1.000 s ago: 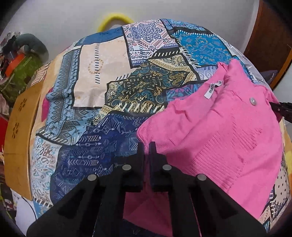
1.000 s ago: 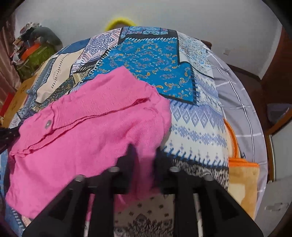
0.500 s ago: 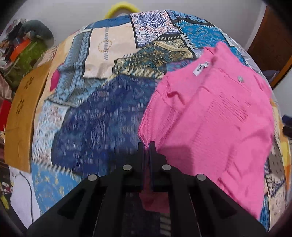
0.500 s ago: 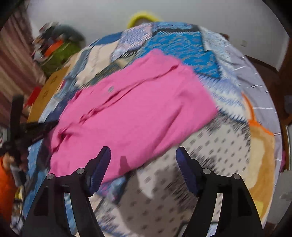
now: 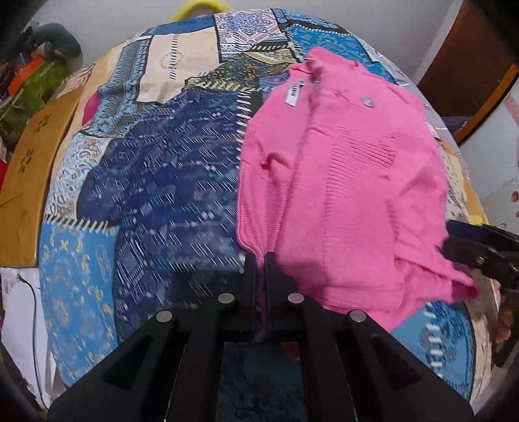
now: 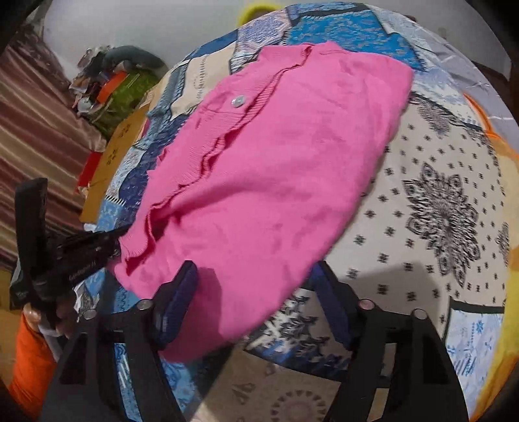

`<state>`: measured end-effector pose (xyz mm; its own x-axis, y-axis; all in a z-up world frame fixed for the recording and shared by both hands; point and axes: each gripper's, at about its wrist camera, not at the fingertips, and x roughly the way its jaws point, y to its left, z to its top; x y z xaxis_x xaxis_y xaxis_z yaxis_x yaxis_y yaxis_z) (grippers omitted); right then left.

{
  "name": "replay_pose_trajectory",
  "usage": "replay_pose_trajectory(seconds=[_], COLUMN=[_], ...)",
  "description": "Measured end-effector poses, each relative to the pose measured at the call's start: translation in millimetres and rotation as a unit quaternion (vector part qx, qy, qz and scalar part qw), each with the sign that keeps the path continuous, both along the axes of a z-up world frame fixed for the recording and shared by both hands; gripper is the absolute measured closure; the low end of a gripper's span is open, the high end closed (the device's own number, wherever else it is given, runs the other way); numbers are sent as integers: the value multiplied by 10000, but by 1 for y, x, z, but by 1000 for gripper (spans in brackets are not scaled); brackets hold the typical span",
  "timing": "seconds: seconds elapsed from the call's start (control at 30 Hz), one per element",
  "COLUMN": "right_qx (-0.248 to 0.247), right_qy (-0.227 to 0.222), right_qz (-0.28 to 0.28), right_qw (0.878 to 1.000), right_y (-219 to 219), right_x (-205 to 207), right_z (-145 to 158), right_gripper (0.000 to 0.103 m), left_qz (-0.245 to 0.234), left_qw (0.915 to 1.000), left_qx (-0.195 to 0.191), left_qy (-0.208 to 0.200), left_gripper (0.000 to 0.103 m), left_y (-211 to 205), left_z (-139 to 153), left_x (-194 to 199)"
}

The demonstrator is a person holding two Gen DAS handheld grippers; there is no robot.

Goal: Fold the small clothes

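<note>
Pink knitted cardigan [image 5: 340,194] spread lengthwise on patchwork bedspread [image 5: 155,194]; left claw [image 5: 261,259] pinching near-left hem corner, right claw [image 6: 256,289] gaping over near-right hem.

A: Qty check, clothes?
B: 1 bright pink knitted cardigan [image 5: 340,181], seen again in rt cam [image 6: 275,168]. 1 white neck label [image 5: 293,94] on it. 1 round grey button [image 6: 237,101] clearly visible; maybe a 2nd up by the collar, too blurry to count.
A: Grippers?
B: 2. Left black gripper [image 5: 260,259] w/ 2 fingers [image 5: 249,269], right black gripper [image 6: 256,292] w/ 2 fingers [image 6: 181,292].
A: Bedding?
B: 1 blue-and-cream patchwork bedspread [image 5: 155,181]. 1 orange-yellow blanket [image 6: 506,168] at its edge.
A: Other bits?
B: 1 yellow ring-shaped thing [image 5: 198,8] at far end, 1 tan wooden board [image 5: 29,168] on left side. Clutter pile behind, can't count.
</note>
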<state>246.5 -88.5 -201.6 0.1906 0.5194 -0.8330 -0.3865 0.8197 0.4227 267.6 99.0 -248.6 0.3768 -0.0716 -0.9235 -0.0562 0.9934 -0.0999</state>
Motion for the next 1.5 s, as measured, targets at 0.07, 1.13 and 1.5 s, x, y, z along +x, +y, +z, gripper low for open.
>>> replay_pose_trajectory(seconds=[0.07,1.13,1.5], right_qx=[-164,-1069,-623], right_qy=[-54,-1046,-989], right_qz=[46,120,164], right_qw=[9998,9887,9930], right_y=[4,-62,-55], right_x=[2,-5,8], right_z=[-2,24,19], right_gripper=[62,93,53], left_qz=[-42,-360,-967], left_qw=[10000,9968,9903], left_qx=[-38,477,888], left_qy=[-1,-533,-458], left_gripper=[99,54,23], left_y=[-4,-48,-118], left_z=[1,64,44], left_x=[-5,4,83])
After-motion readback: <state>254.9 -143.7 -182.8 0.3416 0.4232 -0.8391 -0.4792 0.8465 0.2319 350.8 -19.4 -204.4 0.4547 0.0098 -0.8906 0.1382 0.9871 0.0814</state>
